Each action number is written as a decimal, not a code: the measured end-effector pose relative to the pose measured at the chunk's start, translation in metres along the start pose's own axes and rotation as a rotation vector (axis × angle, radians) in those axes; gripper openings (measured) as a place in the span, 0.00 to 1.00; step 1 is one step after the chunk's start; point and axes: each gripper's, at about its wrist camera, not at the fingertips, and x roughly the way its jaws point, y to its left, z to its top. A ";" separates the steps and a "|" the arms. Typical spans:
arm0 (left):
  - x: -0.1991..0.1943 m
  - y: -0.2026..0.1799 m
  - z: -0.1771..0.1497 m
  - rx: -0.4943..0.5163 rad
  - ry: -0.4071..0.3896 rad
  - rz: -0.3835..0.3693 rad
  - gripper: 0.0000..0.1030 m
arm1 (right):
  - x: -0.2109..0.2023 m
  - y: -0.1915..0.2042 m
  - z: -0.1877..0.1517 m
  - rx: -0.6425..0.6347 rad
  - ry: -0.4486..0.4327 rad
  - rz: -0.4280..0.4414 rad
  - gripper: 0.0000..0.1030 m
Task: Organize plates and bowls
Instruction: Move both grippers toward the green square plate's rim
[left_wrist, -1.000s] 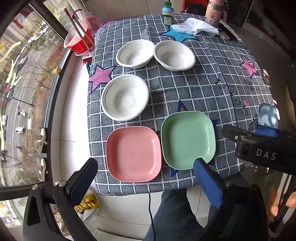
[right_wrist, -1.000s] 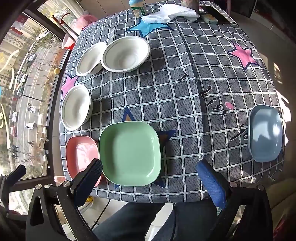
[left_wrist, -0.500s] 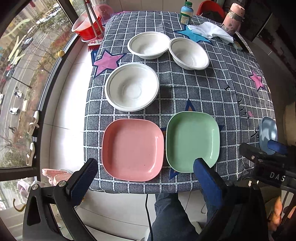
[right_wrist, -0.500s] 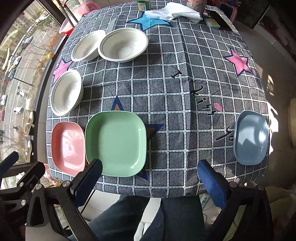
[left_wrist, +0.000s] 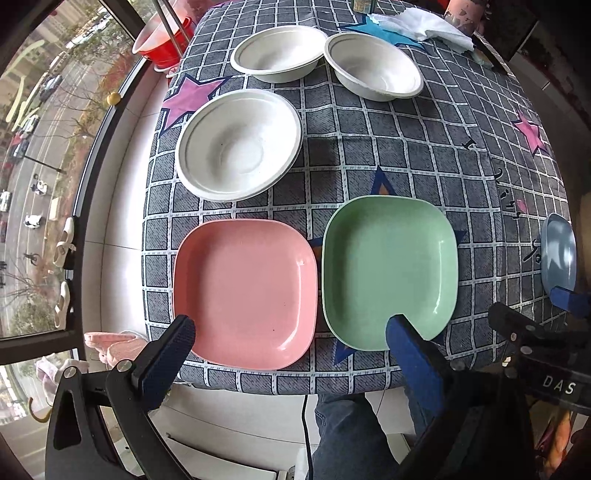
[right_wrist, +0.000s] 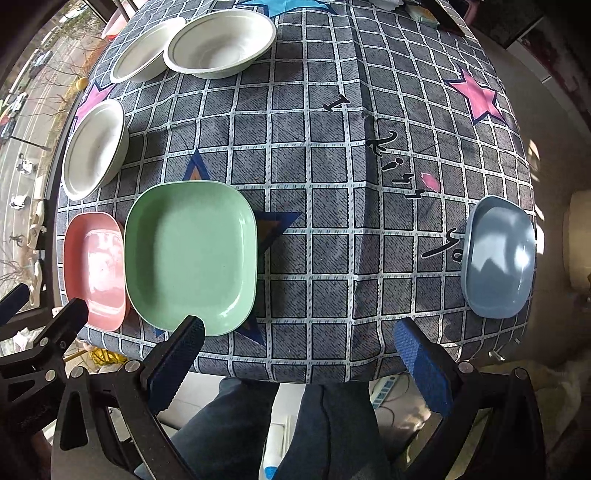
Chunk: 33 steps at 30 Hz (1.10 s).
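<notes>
A pink square plate (left_wrist: 243, 291) and a green square plate (left_wrist: 388, 269) lie side by side at the table's near edge. Three white bowls stand behind them: one near left (left_wrist: 238, 144), two at the back (left_wrist: 279, 53) (left_wrist: 373, 64). A blue plate (right_wrist: 498, 256) lies at the near right edge. My left gripper (left_wrist: 291, 339) is open and empty, above the near edges of the pink and green plates. My right gripper (right_wrist: 299, 343) is open and empty, over the near table edge between the green plate (right_wrist: 190, 254) and the blue one.
The table wears a grey checked cloth (right_wrist: 332, 147) with stars. A red bucket (left_wrist: 162, 40) stands by the window at far left. A white cloth (left_wrist: 421, 26) and a bottle lie at the back. The person's legs (right_wrist: 295, 424) are under the near edge.
Both grippers have come closer to the table, so the plates look larger. The left one has shifted toward the pink and green plates. Nothing on the table has moved.
</notes>
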 end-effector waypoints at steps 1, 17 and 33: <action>0.004 -0.001 0.000 0.007 0.004 0.016 1.00 | 0.003 0.000 0.001 -0.001 0.005 -0.002 1.00; 0.043 -0.011 0.006 0.028 0.051 0.109 1.00 | 0.073 0.004 0.023 0.011 0.051 -0.044 1.00; 0.062 -0.060 0.011 0.097 0.085 0.103 1.00 | 0.137 -0.027 0.016 0.009 0.084 -0.093 1.00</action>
